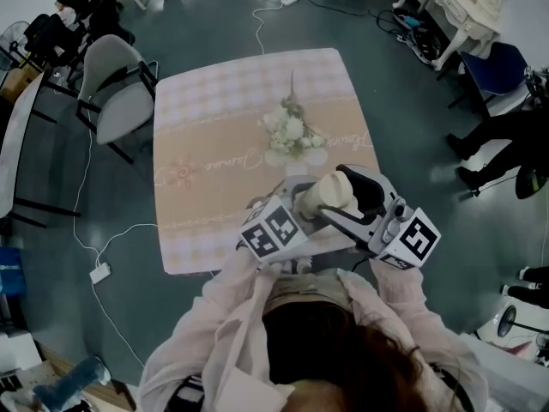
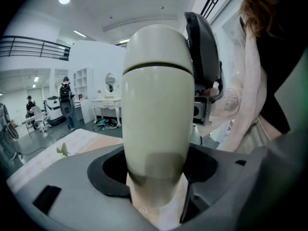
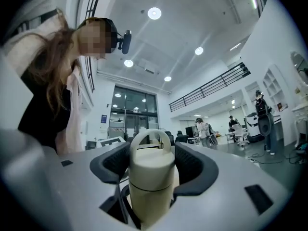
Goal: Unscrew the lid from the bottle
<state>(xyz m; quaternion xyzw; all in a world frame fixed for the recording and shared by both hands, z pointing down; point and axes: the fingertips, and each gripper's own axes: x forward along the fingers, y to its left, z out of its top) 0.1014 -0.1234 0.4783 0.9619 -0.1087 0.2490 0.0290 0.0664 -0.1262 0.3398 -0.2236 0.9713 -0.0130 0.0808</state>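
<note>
A cream bottle [image 1: 330, 194] is held in the air over the table's near edge, between both grippers. My left gripper [image 1: 302, 206], with its marker cube low and to the left, is shut on the bottle's body [image 2: 156, 129], which fills the gap between its jaws. My right gripper [image 1: 347, 197] comes in from the right. Its dark pads [image 3: 192, 165] sit against both sides of the lid [image 3: 150, 165], which has a loop handle [image 3: 150, 137] on its far end. A seam [image 2: 159, 67] runs round the bottle, and the right gripper's dark jaw lies beside it.
The table [image 1: 214, 118] wears a pink checked cloth with a flower sprig [image 1: 290, 134] lying on it. A grey chair [image 1: 116, 84] stands at the left. Cables and a power strip [image 1: 99, 272] lie on the floor. A seated person's legs [image 1: 489, 140] are at the right.
</note>
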